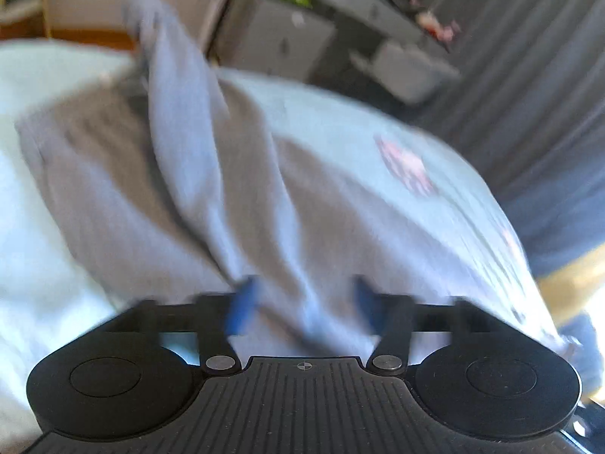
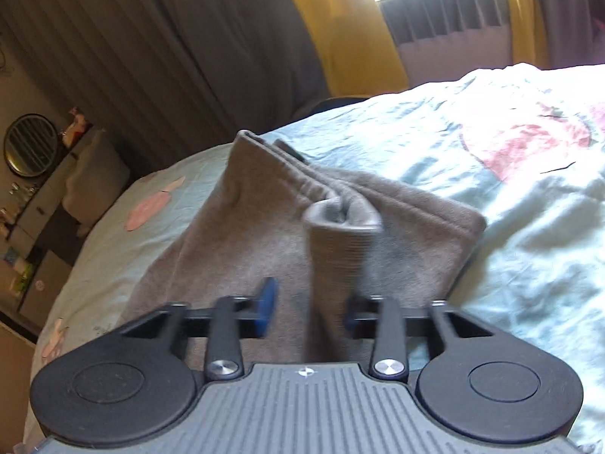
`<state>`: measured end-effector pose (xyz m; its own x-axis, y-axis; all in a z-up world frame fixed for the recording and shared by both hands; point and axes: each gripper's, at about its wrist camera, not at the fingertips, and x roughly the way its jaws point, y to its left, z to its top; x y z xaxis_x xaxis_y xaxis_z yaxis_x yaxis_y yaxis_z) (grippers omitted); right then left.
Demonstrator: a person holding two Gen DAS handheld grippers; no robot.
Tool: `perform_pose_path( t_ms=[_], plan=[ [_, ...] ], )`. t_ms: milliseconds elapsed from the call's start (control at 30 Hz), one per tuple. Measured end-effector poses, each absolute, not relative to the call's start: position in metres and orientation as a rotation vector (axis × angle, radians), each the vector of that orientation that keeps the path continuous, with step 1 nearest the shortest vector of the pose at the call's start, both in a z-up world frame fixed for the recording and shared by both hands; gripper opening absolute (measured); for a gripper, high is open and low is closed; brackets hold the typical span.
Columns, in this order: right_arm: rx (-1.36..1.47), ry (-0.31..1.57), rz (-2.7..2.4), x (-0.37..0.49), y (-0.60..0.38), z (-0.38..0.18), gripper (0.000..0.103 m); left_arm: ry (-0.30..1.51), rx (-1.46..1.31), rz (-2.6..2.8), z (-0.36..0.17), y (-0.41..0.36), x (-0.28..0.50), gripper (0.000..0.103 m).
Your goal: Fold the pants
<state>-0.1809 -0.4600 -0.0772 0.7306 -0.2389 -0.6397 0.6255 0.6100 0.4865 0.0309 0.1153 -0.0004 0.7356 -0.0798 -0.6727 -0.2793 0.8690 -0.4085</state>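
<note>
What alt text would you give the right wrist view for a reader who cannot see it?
Grey pants lie partly folded on a pale blue bedspread, and a ribbed leg cuff stands up between the open jaws of the right gripper. Dark curtains and a bright window fill the background.

Pants (image 2: 264,234) lie on the bed cover (image 2: 510,196), waistband at the far end. Right gripper (image 2: 308,308) sits over their near part, a ribbed leg cuff (image 2: 340,249) standing between its fingers. Left gripper (image 1: 302,304) is over bunched pants (image 1: 181,174) fabric. Dresser (image 2: 49,196) stands beyond the bed's left edge, curtains (image 2: 170,38) behind.
</note>
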Motion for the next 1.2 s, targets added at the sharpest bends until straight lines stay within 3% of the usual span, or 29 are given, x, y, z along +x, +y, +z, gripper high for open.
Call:
perform_pose_path(
  t_ms=[33, 167, 200, 267, 300, 533, 600, 633, 667, 933, 1033, 1133, 1200],
  plan=[
    [0.762, 0.556, -0.527, -0.181, -0.458, -0.078, 0.05, 0.723, -0.488, 0.174, 0.003, 0.118, 0.034, 0.09],
    [0.821, 0.554, -0.516, -0.178, -0.463, -0.085, 0.049, 0.739, -0.521, 0.273, -0.009, 0.151, 0.054, 0.09],
    [0.828, 0.549, -0.511, -0.179, -0.465, -0.088, 0.044, 0.754, -0.546, 0.291, -0.013, 0.157, 0.058, 0.088],
    [0.823, 0.54, -0.514, -0.179, -0.468, -0.089, 0.015, 0.753, -0.626, 0.304, -0.02, 0.176, 0.064, 0.079],
    [0.82, 0.534, -0.516, -0.181, -0.469, -0.088, 0.013, 0.751, -0.647, 0.311, -0.02, 0.181, 0.068, 0.078],
    [0.831, 0.536, -0.571, -0.179, -0.482, -0.092, 0.03, 0.738, -0.583, 0.343, -0.016, 0.198, 0.098, 0.08],
    [0.842, 0.54, -0.571, -0.173, -0.482, -0.094, 0.028, 0.767, -0.583, 0.319, -0.019, 0.201, 0.105, 0.066],
    [0.836, 0.543, -0.578, -0.17, -0.481, -0.094, 0.015, 0.778, -0.585, 0.306, -0.02, 0.203, 0.108, 0.036],
    [0.814, 0.556, -0.59, -0.165, -0.479, -0.09, 0.006, 0.793, -0.584, 0.307, -0.019, 0.202, 0.108, 0.014],
    [0.587, 0.415, -0.6, -0.168, -0.474, -0.025, 0.005, 0.625, -0.733, 0.236, 0.032, 0.226, 0.05, 0.012],
    [0.532, 0.421, -0.64, -0.171, -0.472, -0.028, 0.005, 0.672, -0.786, 0.236, 0.016, 0.233, 0.03, 0.013],
    [0.56, 0.522, -0.675, -0.166, -0.479, -0.058, 0.006, 0.838, -0.751, 0.328, -0.021, 0.238, 0.029, 0.024],
    [0.562, 0.61, -0.692, -0.158, -0.48, -0.078, 0.007, 0.845, -0.87, 0.359, -0.035, 0.248, 0.02, 0.029]
  ],
)
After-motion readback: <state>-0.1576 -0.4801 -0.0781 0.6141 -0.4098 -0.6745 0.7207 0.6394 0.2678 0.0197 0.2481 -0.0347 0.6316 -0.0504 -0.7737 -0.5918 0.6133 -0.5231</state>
